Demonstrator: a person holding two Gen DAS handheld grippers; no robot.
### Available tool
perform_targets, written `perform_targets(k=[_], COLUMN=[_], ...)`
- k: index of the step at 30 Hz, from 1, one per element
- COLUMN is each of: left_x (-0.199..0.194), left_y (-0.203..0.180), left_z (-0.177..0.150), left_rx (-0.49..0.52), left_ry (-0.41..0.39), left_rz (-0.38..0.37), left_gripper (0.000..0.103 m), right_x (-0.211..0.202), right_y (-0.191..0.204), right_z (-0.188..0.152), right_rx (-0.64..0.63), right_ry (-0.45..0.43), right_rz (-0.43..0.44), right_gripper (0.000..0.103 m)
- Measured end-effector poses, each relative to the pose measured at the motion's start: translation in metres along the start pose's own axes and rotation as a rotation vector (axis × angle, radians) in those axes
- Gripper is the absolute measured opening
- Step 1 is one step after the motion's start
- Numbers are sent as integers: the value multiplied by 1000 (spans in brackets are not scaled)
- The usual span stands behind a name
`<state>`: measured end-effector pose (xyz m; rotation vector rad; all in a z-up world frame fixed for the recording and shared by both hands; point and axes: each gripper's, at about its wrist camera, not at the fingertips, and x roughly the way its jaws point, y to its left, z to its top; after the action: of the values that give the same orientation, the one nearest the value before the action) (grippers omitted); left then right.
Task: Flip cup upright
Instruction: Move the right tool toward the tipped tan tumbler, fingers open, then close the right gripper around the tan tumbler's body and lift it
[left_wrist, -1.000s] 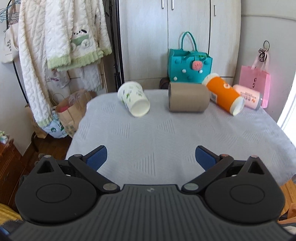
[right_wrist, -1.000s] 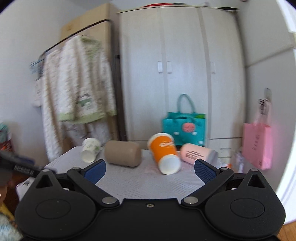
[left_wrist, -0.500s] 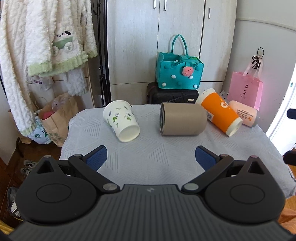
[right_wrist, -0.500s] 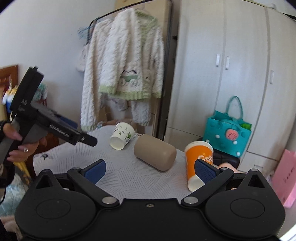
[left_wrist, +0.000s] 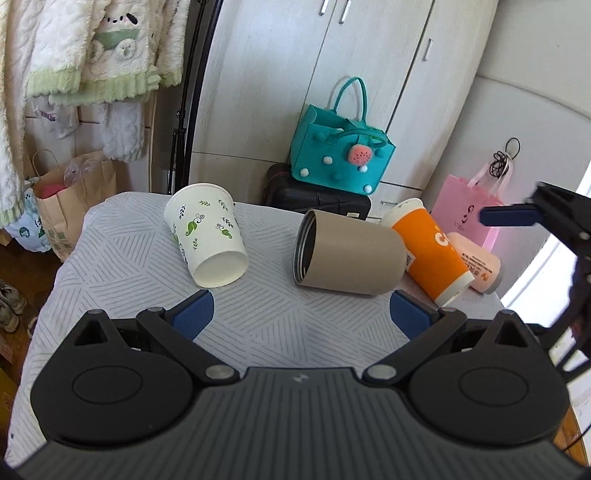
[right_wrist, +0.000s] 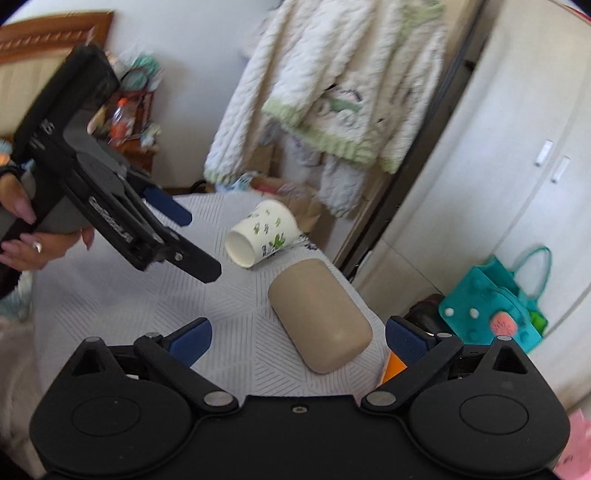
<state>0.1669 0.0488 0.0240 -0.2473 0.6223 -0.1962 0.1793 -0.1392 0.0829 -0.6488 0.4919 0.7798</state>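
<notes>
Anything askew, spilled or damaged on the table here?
All four cups lie on their sides: leaf-print paper cup, tan cup, orange cup and pink cup. No spill or damage shows. Both grippers, left and right, hover open.

matt tan cup (left_wrist: 347, 254), printed paper cup (left_wrist: 207, 236), glossy orange cup (left_wrist: 432, 251), ribbed cloth (left_wrist: 280, 325), felt bag (left_wrist: 340, 155), fluffy robe (right_wrist: 332, 85).

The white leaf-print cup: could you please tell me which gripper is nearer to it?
Left. The left gripper is just short of the white leaf-print cup; the right gripper is farther off, with the tan cup lying between it and that cup.
</notes>
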Motion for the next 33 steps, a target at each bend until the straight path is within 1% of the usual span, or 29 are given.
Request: perform_targets(k=[5, 6, 7, 8, 12, 15, 18, 22, 24, 26, 28, 30, 32, 33], left_x=[3, 5, 7, 9, 18, 23, 26, 30, 31, 31, 32, 35, 36, 36], left_y=[4, 4, 6, 6, 8, 9, 8, 7, 5, 5, 8, 10, 10, 10], left_z=[-2, -2, -2, -3, -7, -11, -14, -15, -15, -16, -17, -18, -19, -20], left_rx=[-26, -32, -39, -46, -52, -45, -43, -49, -36, -28, -42, -50, -47, -46], left_ry=[-10, -9, -7, -5, 13, 17, 21, 31, 31, 24, 25, 36, 46, 46], left_rz=[-12, -15, -19, -24, -38, -31, -25, -42, -43, -37, -32, -35, -36, -33], left_gripper=[103, 103, 103, 103, 103, 103, 103, 103, 103, 103, 103, 103, 103, 103], right_x=[30, 36, 42, 48, 69, 84, 98, 114, 122, 128, 133, 138, 143, 144], right_y=[-7, -10, -13, -16, -24, -29, -36, -44, -44, -42, -43, -43, -42, -42], right_z=[8, 11, 13, 14, 12, 10, 14, 15, 14, 14, 14, 12, 11, 11], right_rx=[-135, -152, -158, -158, -164, -206, -253, -254, -278, -302, -284, -280, -292, -284], right_ry=[68, 71, 75, 83, 72, 88, 129, 170, 187, 176, 163, 176, 188, 194], right_rz=[31, 32, 38, 41, 64, 72, 119, 188, 187, 152, 169, 189, 189, 190], right_gripper=[101, 99, 94, 94, 94, 94, 94, 94, 94, 95, 96, 95, 94, 89])
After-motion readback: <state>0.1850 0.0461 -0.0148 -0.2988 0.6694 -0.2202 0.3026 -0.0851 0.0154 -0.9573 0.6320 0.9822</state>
